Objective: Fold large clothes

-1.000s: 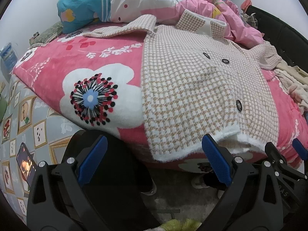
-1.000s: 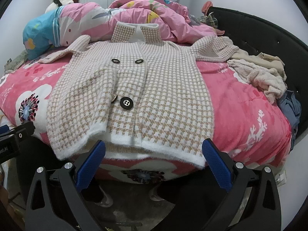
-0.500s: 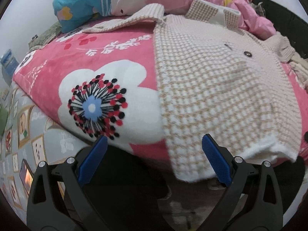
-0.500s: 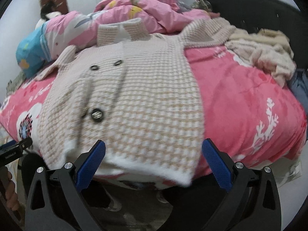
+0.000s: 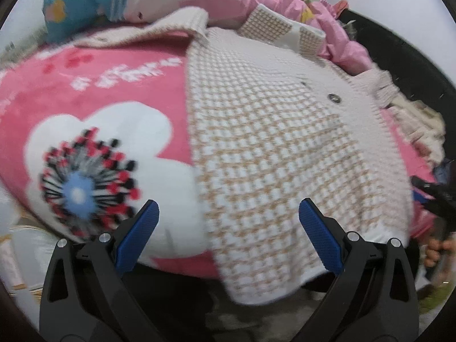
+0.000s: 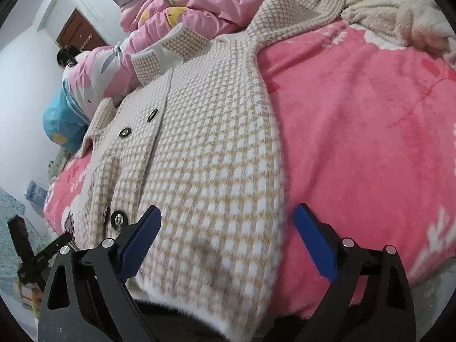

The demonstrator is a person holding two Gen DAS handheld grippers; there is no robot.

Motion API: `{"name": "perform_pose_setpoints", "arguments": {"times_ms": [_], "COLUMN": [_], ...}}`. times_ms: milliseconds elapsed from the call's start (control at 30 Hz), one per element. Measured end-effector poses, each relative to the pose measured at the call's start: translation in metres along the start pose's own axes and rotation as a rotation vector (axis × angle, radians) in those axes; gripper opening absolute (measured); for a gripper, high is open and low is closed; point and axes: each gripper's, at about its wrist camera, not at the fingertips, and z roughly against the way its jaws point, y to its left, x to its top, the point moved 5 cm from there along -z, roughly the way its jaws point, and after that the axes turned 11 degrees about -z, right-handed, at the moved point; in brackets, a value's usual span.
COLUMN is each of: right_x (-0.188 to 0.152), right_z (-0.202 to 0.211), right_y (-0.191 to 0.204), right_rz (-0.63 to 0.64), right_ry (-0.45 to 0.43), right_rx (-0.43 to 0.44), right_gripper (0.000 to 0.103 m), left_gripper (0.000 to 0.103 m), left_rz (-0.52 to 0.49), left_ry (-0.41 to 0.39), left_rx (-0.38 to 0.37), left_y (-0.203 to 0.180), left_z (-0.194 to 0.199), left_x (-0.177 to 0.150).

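A beige-and-white houndstooth knit coat (image 5: pixel 270 148) with dark buttons lies flat, front up, on a pink flowered blanket (image 5: pixel 94 91); its hem hangs over the bed's near edge. It also shows in the right wrist view (image 6: pixel 205 156). My left gripper (image 5: pixel 228 225) is open, its jaws spread over the coat's left hem corner without touching it. My right gripper (image 6: pixel 228 230) is open, its jaws spread over the coat's right hem corner. The coat's right sleeve (image 6: pixel 302 8) stretches toward the far right.
A crumpled pink quilt (image 6: pixel 182 8) and a blue pillow (image 5: pixel 77 2) lie at the head of the bed. A cream fleece garment (image 6: pixel 404 20) is heaped at the right. The pink blanket (image 6: pixel 370 131) lies to the coat's right. The black bed frame (image 5: pixel 413 65) runs along the right side.
Both grippers have moved forward and closer to the coat's hem, left toward its left corner, right toward its right corner. The right view has tilted. Both stayed open.
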Motion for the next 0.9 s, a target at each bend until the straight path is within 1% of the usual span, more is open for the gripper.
{"name": "perform_pose_setpoints", "arguments": {"times_ms": [33, 100, 167, 200, 267, 333, 367, 433, 500, 533, 600, 667, 733, 767, 800, 867, 900], "right_x": [0.003, 0.009, 0.011, 0.010, 0.003, -0.011, -0.016, -0.025, -0.023, -0.020, -0.013, -0.010, -0.012, -0.017, -0.020, -0.033, -0.036], "right_z": [-0.002, -0.006, -0.007, -0.006, -0.001, 0.006, 0.008, 0.011, 0.009, 0.006, -0.004, -0.013, -0.013, -0.009, -0.007, -0.005, -0.006], "right_y": [0.000, -0.001, -0.004, -0.006, -0.009, -0.014, -0.017, -0.022, -0.026, -0.028, -0.029, -0.029, -0.027, -0.024, -0.022, -0.022, -0.023], "right_rz": [0.003, -0.007, -0.028, -0.036, -0.045, -0.069, -0.076, -0.107, -0.142, -0.167, -0.224, -0.248, -0.251, -0.248, -0.246, -0.235, -0.241], "right_ry": [-0.003, 0.001, 0.011, 0.017, 0.039, 0.072, 0.082, 0.101, 0.106, 0.111, 0.121, 0.130, 0.135, 0.151, 0.162, 0.190, 0.199], "right_rx": [0.009, 0.029, 0.048, 0.051, 0.073, 0.109, 0.122, 0.167, 0.201, 0.226, 0.297, 0.325, 0.328, 0.341, 0.349, 0.350, 0.351], "right_gripper": [0.088, 0.081, 0.077, 0.071, 0.064, 0.059, 0.056, 0.052, 0.048, 0.046, 0.044, 0.041, 0.039, 0.037, 0.036, 0.033, 0.030], "left_gripper": [0.095, 0.095, 0.095, 0.095, 0.094, 0.086, 0.078, 0.071, 0.066, 0.065, 0.059, 0.053, 0.047, 0.041, 0.038, 0.037, 0.037], "left_rz": [0.012, 0.009, 0.007, 0.012, 0.027, 0.031, 0.031, 0.043, 0.064, 0.081, 0.119, 0.155, 0.199, 0.205, 0.202, 0.189, 0.190], "left_ry": [-0.005, -0.005, -0.001, 0.005, 0.019, 0.020, 0.024, 0.028, 0.032, 0.033, 0.019, -0.003, -0.006, -0.009, -0.018, -0.013, -0.002], "left_rx": [-0.008, 0.020, 0.037, 0.034, 0.022, 0.001, -0.009, -0.028, -0.040, -0.046, -0.069, -0.093, -0.116, -0.128, -0.161, -0.192, -0.197], "left_y": [0.000, 0.000, 0.000, 0.001, 0.003, 0.001, 0.000, -0.001, 0.000, 0.002, 0.006, 0.010, 0.015, 0.015, 0.012, 0.009, 0.010], "left_z": [-0.004, -0.011, -0.020, -0.023, -0.025, -0.022, -0.021, -0.019, -0.020, -0.020, -0.021, -0.023, -0.024, -0.022, -0.016, -0.012, -0.014], "left_x": [0.003, 0.007, 0.010, 0.011, 0.006, 0.001, -0.002, -0.010, -0.014, -0.014, -0.010, -0.006, -0.006, -0.006, -0.009, -0.018, -0.021]}}
